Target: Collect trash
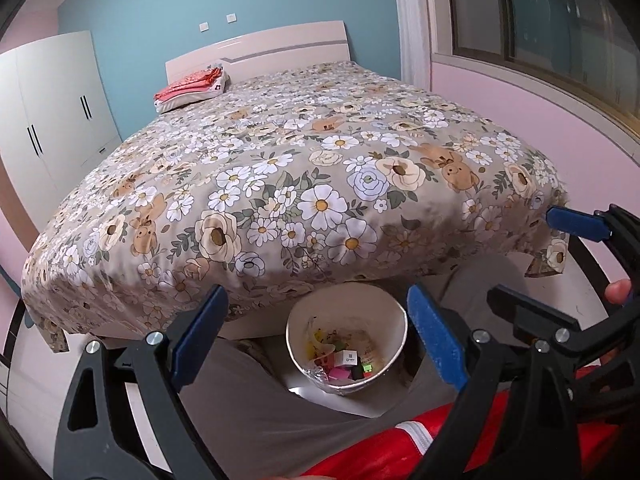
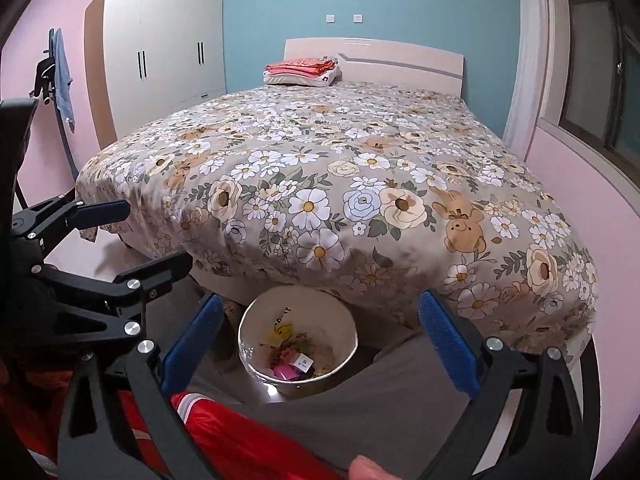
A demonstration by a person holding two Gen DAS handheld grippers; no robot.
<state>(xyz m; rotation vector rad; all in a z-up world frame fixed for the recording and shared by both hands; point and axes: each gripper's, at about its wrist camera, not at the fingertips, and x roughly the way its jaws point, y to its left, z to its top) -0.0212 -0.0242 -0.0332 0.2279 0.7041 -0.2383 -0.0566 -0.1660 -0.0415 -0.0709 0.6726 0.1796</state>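
Observation:
A white round trash bin [image 1: 384, 316] stands on the floor at the foot of the bed, between the person's grey-trousered knees. It holds several small pieces of trash [image 1: 346, 362]: a white box, pink and green bits, a yellow wrapper. The bin also shows in the right wrist view [image 2: 256, 312]. My left gripper [image 1: 316, 336] is open and empty, held above the bin. My right gripper [image 2: 320, 344] is open and empty, also above the bin. The right gripper shows at the right edge of the left wrist view [image 1: 536, 256]. The left gripper shows at the left of the right wrist view [image 2: 156, 236].
A large bed with a floral cover [image 1: 280, 168] fills the middle. Folded red and white cloth [image 1: 192, 88] lies near the headboard. A white wardrobe [image 2: 160, 48] stands at the left wall. A window [image 1: 540, 20] is at the right. The person's red jacket [image 1: 380, 452] is close below.

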